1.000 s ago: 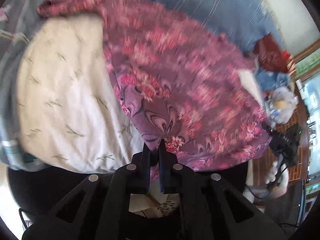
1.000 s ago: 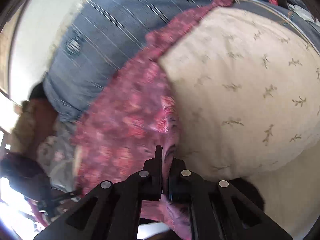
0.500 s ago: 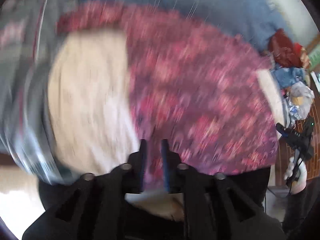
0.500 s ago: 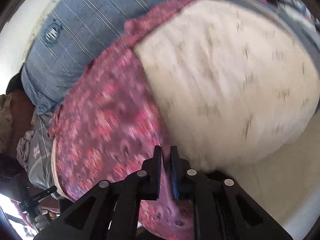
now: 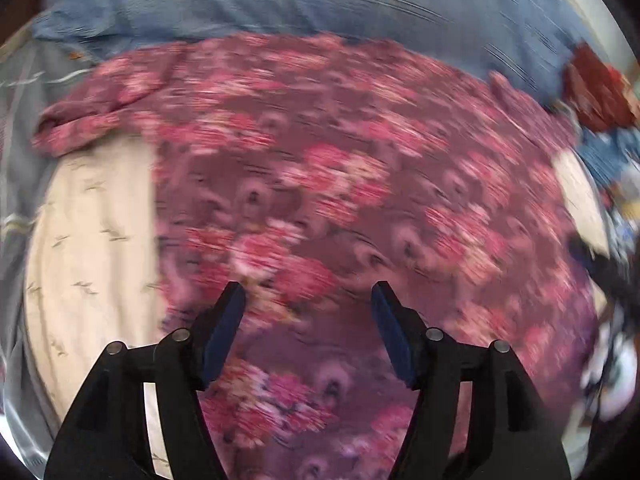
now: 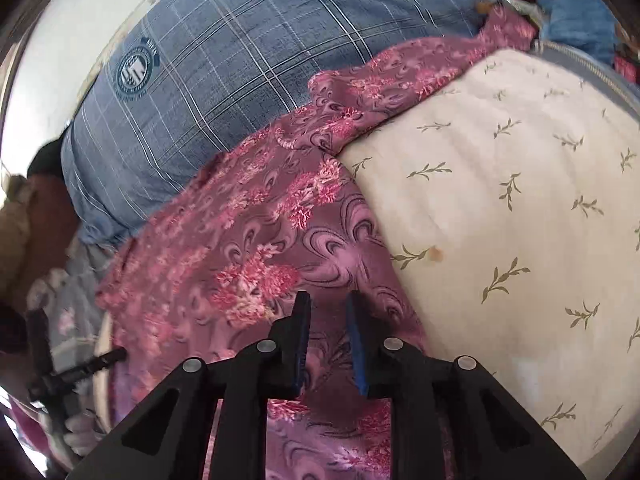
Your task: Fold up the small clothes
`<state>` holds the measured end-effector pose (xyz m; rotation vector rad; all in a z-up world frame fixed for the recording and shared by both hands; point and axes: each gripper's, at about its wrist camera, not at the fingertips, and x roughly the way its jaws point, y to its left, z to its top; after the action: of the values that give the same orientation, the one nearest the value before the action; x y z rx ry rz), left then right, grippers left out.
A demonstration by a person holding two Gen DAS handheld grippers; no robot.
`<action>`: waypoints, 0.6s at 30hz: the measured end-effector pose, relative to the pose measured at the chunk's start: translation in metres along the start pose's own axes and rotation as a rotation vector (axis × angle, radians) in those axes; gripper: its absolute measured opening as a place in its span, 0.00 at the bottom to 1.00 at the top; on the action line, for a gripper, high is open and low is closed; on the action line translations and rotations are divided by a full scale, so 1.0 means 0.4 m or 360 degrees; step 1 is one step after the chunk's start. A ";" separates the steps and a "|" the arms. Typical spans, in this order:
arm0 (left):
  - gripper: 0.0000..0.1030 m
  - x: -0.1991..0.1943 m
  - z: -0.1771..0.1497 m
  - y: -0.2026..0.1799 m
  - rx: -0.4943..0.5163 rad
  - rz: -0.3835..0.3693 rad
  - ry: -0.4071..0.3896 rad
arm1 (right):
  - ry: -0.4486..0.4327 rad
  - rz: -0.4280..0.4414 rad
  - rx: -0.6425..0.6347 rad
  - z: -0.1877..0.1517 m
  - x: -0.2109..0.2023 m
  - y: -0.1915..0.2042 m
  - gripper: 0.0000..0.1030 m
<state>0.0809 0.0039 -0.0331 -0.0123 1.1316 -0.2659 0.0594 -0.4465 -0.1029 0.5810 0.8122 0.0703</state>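
A purple garment with pink flowers (image 5: 320,184) lies spread flat on the cream leaf-print sheet (image 5: 92,240). My left gripper (image 5: 306,296) is wide open just above the garment's near part, holding nothing; this view is blurred. In the right wrist view the same garment (image 6: 256,240) runs from lower left up to a narrow sleeve at the top right, beside the cream sheet (image 6: 520,208). My right gripper (image 6: 328,304) hangs over the garment's near edge with its jaws apart by a narrow gap and nothing between them.
A blue checked pillow (image 6: 224,80) lies behind the garment, and it also shows in the left wrist view (image 5: 320,4). Red and blue clothes (image 5: 600,92) are piled at the far right. A black stand (image 6: 52,368) is at the bed's left edge.
Both grippers were shut on the garment's edge and have let go. The left jaws opened wide, the right a little. The garment now lies flat on the sheet.
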 end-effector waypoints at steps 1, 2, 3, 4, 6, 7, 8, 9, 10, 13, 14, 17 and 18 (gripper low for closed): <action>0.63 -0.004 0.002 -0.004 0.0017 -0.0025 -0.0002 | 0.0015 0.0030 0.0053 0.020 -0.011 -0.017 0.19; 0.63 -0.008 0.009 -0.008 0.0041 -0.0037 -0.0015 | -0.0039 0.0055 0.0116 0.054 -0.036 -0.044 0.20; 0.63 -0.012 0.023 -0.012 0.0067 -0.0029 -0.0034 | -0.0089 0.0048 0.0155 0.085 -0.055 -0.067 0.20; 0.63 -0.017 0.035 -0.013 0.0072 -0.0021 -0.0045 | -0.0155 0.0023 0.0213 0.128 -0.078 -0.101 0.26; 0.63 -0.010 0.070 -0.009 0.0054 -0.0025 -0.0058 | -0.0312 -0.0030 0.0377 0.227 -0.125 -0.194 0.34; 0.63 -0.006 0.084 -0.012 0.0035 -0.0032 -0.0056 | -0.0374 -0.0051 0.0443 0.267 -0.139 -0.235 0.36; 0.63 0.004 0.100 -0.010 0.0009 -0.0041 -0.0049 | -0.0451 -0.0108 0.0535 0.326 -0.154 -0.295 0.36; 0.63 0.015 0.116 -0.004 -0.0020 -0.0055 -0.0035 | -0.0492 -0.0164 0.0588 0.365 -0.157 -0.336 0.37; 0.63 0.022 0.127 -0.002 -0.0044 -0.0066 -0.0022 | -0.0522 -0.0204 0.0637 0.401 -0.156 -0.371 0.38; 0.63 0.054 0.158 0.003 -0.0119 -0.0108 0.0021 | -0.0561 -0.0177 0.0842 0.501 -0.113 -0.483 0.43; 0.63 0.066 0.167 0.002 -0.0133 -0.0115 0.0026 | -0.0556 -0.0166 0.0903 0.530 -0.087 -0.514 0.43; 0.63 0.076 0.192 -0.008 -0.0105 -0.0097 0.0010 | -0.0538 -0.0268 0.0904 0.588 -0.009 -0.522 0.43; 0.63 0.079 0.201 -0.012 -0.0087 -0.0094 0.0010 | -0.0536 -0.0299 0.0892 0.612 0.015 -0.530 0.43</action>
<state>0.1645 -0.0174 -0.0261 -0.0935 1.1459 -0.2875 0.2018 -0.7368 -0.0835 1.0089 0.5476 -0.4308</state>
